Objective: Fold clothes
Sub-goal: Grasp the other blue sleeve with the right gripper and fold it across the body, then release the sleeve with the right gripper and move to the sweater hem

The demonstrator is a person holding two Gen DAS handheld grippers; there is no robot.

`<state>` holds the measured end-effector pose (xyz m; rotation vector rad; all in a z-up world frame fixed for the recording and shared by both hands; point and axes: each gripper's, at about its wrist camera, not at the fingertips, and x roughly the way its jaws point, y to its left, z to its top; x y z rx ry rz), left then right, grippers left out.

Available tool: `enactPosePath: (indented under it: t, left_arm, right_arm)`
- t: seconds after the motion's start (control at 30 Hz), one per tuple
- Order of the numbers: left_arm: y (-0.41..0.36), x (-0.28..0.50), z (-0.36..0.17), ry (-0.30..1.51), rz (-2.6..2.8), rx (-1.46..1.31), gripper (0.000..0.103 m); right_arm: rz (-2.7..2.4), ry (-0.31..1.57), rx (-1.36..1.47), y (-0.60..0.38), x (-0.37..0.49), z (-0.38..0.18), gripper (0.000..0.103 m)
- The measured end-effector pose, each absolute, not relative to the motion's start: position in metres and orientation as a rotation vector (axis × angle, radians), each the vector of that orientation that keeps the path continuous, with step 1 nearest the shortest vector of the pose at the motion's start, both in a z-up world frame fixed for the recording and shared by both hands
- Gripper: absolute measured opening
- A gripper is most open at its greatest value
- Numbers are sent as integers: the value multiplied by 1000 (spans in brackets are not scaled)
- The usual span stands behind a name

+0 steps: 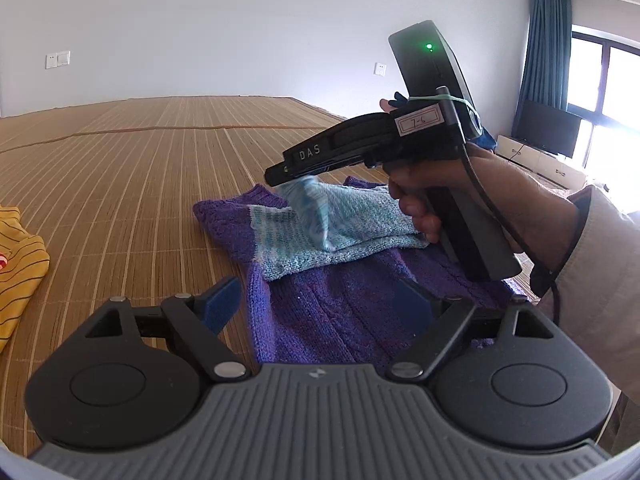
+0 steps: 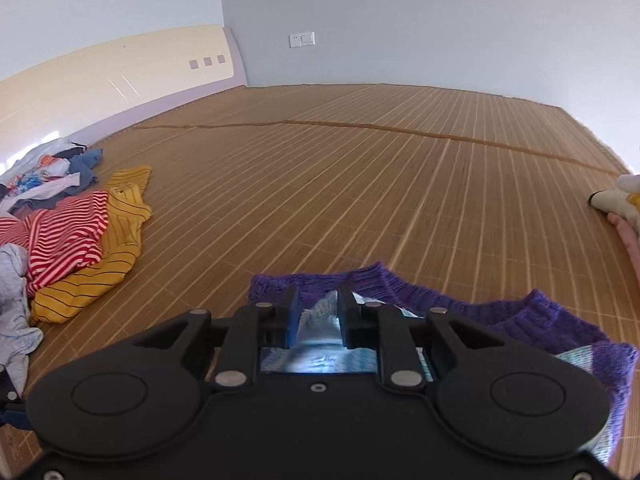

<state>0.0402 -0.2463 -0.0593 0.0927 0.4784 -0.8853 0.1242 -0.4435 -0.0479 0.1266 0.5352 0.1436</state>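
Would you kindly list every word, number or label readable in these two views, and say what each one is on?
"DAS": white letters on the black body of the right gripper, seen from the left wrist view.
"7-6": handwritten on a white sticker with a red border, on the same gripper's upper body.
A small pale logo mark sits on the left gripper's grey base; it holds no readable letters.
The right wrist view shows no readable text.

Black right gripper [image 1: 298, 184] marked "DAS", blue pads [image 2: 294, 316], sleeve [image 1: 604, 248] seemingly beige.
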Motion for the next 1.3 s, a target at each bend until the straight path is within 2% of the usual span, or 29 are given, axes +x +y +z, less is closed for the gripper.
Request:
enactPosePath:
  t: [0.1,0.27,0.4,0.6,0.77,0.9,1.13,1.3]
  left_arm:
    - [-248,40,-60,483,-884,100,87]
    - [-251,41,-61,486,-882,103,87]
    - [-258,40,-63,487,-890,116,87]
    - [-263,40,-68,495,-885,157,87]
    - [-259,44,-70,513,-866,143,87]
    - [-257,42,-69,509,-866,144,88]
    - [-253,30,-76,558,-846,186,89]
    - [-239,-1,-87,608,-808,128,93]
  right_arm:
    - [197,537,180,-448,113,-50,37]
    - [142,553,173,-475,83,-51,45]
    - [165,573,208,-488,71,-64,45]
    - [251,642,153,-457,86,-85,47]
    - [301,646,190,-462,65,-75,49]
    - [234,612,206,-482,12,-65,64]
    - [38,594,248,-517,-103,-84,68]
    - [-13,609,285,-519,-147,-99,73]
